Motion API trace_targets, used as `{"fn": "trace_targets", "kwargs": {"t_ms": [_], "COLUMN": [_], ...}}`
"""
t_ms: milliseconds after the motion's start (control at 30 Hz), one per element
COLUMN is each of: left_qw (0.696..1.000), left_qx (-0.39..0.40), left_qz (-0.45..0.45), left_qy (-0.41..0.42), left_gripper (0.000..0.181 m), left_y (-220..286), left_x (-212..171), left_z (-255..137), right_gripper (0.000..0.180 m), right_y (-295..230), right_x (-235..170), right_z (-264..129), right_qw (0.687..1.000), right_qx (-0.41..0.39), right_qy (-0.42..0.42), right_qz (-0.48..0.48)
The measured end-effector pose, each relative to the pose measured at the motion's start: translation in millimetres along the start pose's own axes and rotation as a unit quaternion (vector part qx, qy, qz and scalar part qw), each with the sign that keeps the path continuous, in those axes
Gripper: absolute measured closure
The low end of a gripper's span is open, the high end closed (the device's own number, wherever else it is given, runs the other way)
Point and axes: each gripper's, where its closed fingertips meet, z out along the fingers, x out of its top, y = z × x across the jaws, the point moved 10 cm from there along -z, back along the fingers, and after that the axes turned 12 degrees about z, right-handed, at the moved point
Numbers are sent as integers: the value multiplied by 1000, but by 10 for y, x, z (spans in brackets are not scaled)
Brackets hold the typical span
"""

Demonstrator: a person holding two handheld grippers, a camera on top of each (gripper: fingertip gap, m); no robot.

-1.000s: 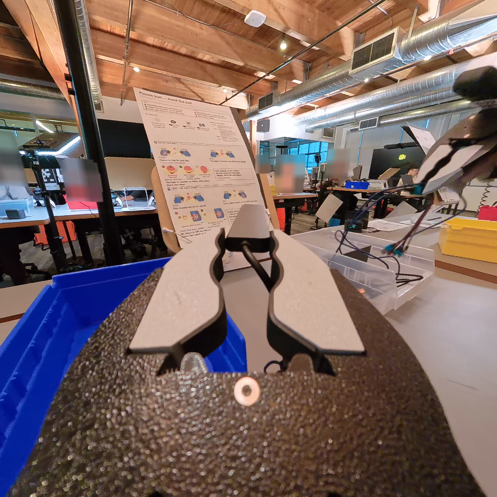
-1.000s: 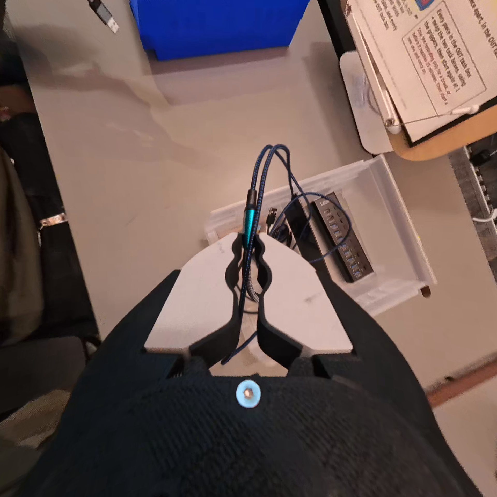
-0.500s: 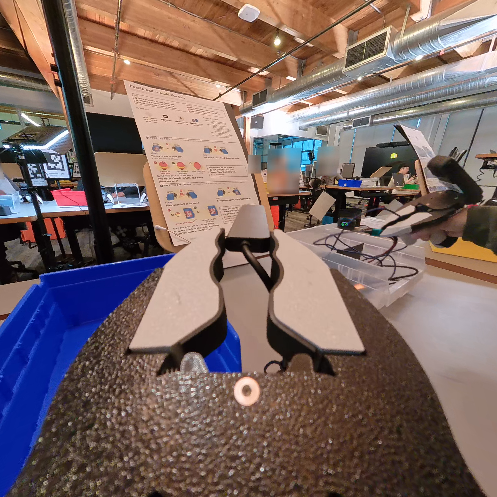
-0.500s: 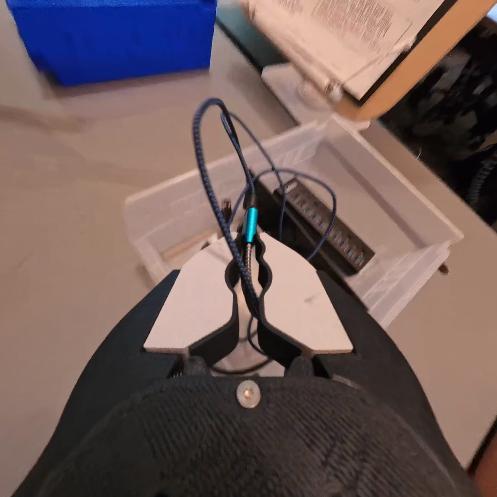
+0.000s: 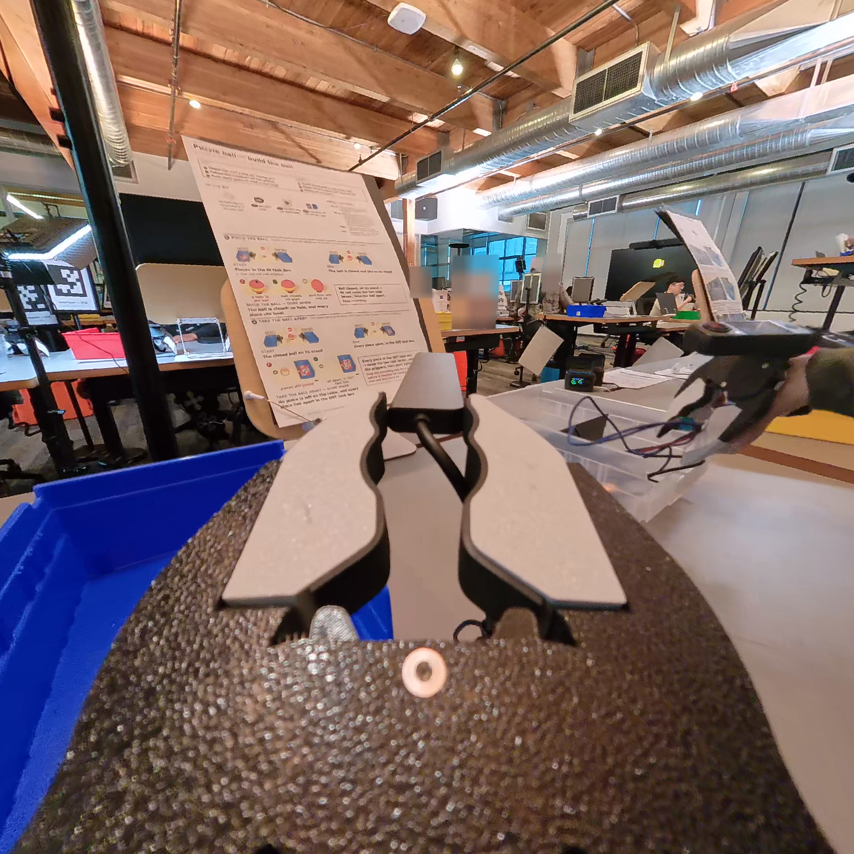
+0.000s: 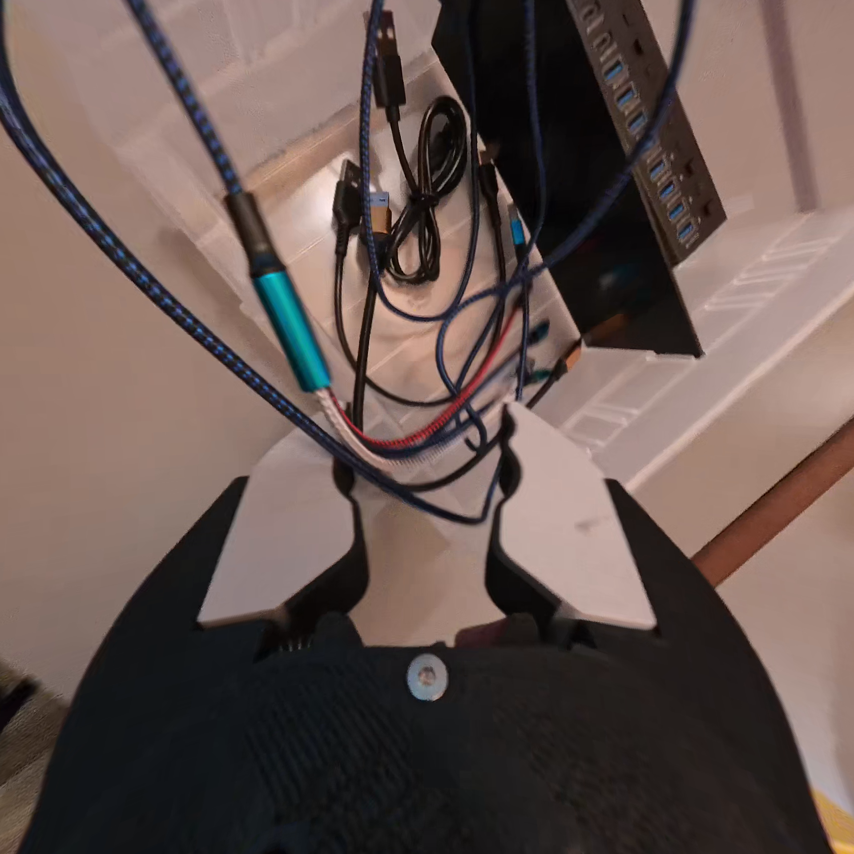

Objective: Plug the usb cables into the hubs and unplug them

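My left gripper [image 5: 423,406] is shut on the end of a flat black hub [image 5: 427,381]. The hub's black cord [image 5: 441,455] runs back between the fingers. It is held above the grey table. My right gripper [image 6: 406,430] is open, low over a clear plastic bin [image 6: 693,369]. Blue and red braided USB cables [image 6: 406,441] drape loosely across its spread fingertips, and a teal connector [image 6: 291,323] hangs just ahead. A long black hub with blue ports [image 6: 647,115] and several more cables lie in the bin. The right gripper also shows in the left wrist view [image 5: 721,416], over the bin [image 5: 600,462].
A blue bin [image 5: 92,554] stands close at my left. An instruction sheet on a wooden stand [image 5: 300,300] and a black pole [image 5: 106,231] are behind it. A yellow bin [image 5: 808,430] sits beyond the right gripper. The table's brown edge [image 6: 762,499] runs near the clear bin. My hands' fingertips stand some 50 cm from each other.
My right gripper has dropped down to the clear bin and opened, so the blue cable it pinched now lies loose across its fingers. My left gripper has stayed shut on the hub, almost still.
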Motion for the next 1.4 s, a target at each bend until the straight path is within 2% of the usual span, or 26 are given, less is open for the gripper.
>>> {"fn": "trace_targets", "kwargs": {"t_ms": [33,133,233,467,533,600,700,767,833,867,933,1033,1100,1167,1300,1400], "left_qw": [1000,1000,1000,1000,1000,1000,1000,999,998,997,994,981,968,957,941,932], "left_qx": [0,-3,-10,-19,-20,-19,-29,-41,-59,-70,-105,-180,-230,-266,-307,-319], "left_qz": [1,0,-2,5,4,3,5,7,11,11,9,30,50,61,32,-17], "left_qy": [3,2,0,4,3,2,4,13,19,21,34,65,88,104,138,169], "left_gripper": [151,151,151,151,151,151,151,151,151,151,151,151,151,151,151,151], "left_y": [2,13,44,98,98,97,116,160,223,257,329,441,502,538,541,491], "left_x": [11,6,-8,30,21,17,25,29,23,22,29,44,44,42,29,-7], "left_z": [-2,8,28,33,36,36,44,58,84,98,118,120,104,86,61,49], "right_gripper": [106,92,92,94,96,94,100,103,102,100,91,84,91,100,111,121], "right_y": [16,23,6,-245,-307,-376,-641,-968,-1309,-1454,-1727,-1939,-2005,-2018,-2027,-2029], "right_x": [-6,-20,-69,-198,-183,-81,289,612,922,1058,1277,1518,1630,1706,1659,1592], "right_z": [-80,-255,-294,-322,-403,-589,-939,-1056,-1032,-988,-907,-785,-750,-735,-667,-616], "right_qw": [1000,999,1000,998,998,996,965,924,890,887,886,893,885,869,819,778], "right_qx": [8,29,11,57,48,27,50,122,179,171,129,90,145,202,337,386], "right_qy": [-10,-6,16,22,28,80,259,362,416,427,442,386,368,381,406,455], "right_qz": [13,15,3,-5,-12,-13,7,27,50,38,-61,-214,-247,-242,-227,-197]}}
